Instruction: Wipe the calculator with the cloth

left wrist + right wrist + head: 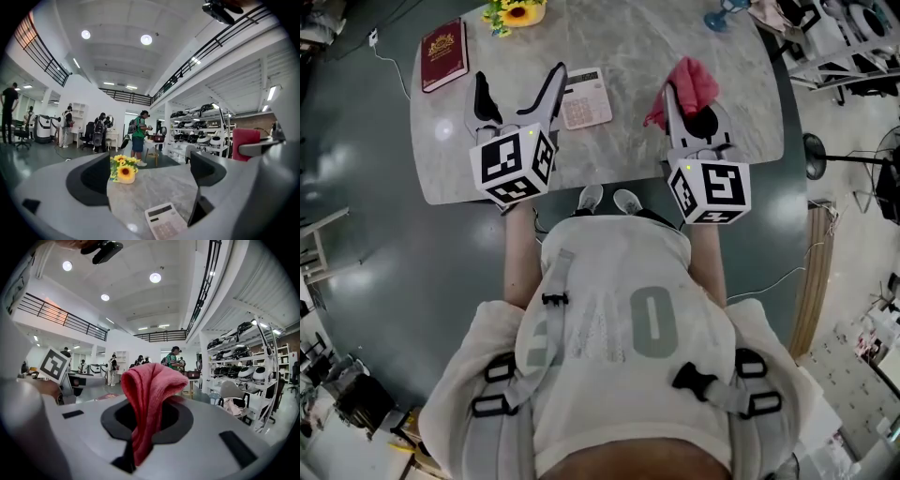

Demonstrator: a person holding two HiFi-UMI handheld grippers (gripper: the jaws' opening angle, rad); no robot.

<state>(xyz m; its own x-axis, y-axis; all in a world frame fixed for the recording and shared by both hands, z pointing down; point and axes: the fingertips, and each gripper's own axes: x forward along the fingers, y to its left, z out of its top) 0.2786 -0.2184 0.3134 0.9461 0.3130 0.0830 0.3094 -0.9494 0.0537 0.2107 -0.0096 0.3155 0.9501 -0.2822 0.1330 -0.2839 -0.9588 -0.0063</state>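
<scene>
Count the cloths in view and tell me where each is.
1. The pink cloth is pinched in the right gripper, above the table, at its right side. No other shows.

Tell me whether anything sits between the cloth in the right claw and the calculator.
Nothing visible does. The right claw is shut on the red cloth, and only bare table lies between it and the calculator to its left. The open left claw stands on the calculator's far side.
</scene>
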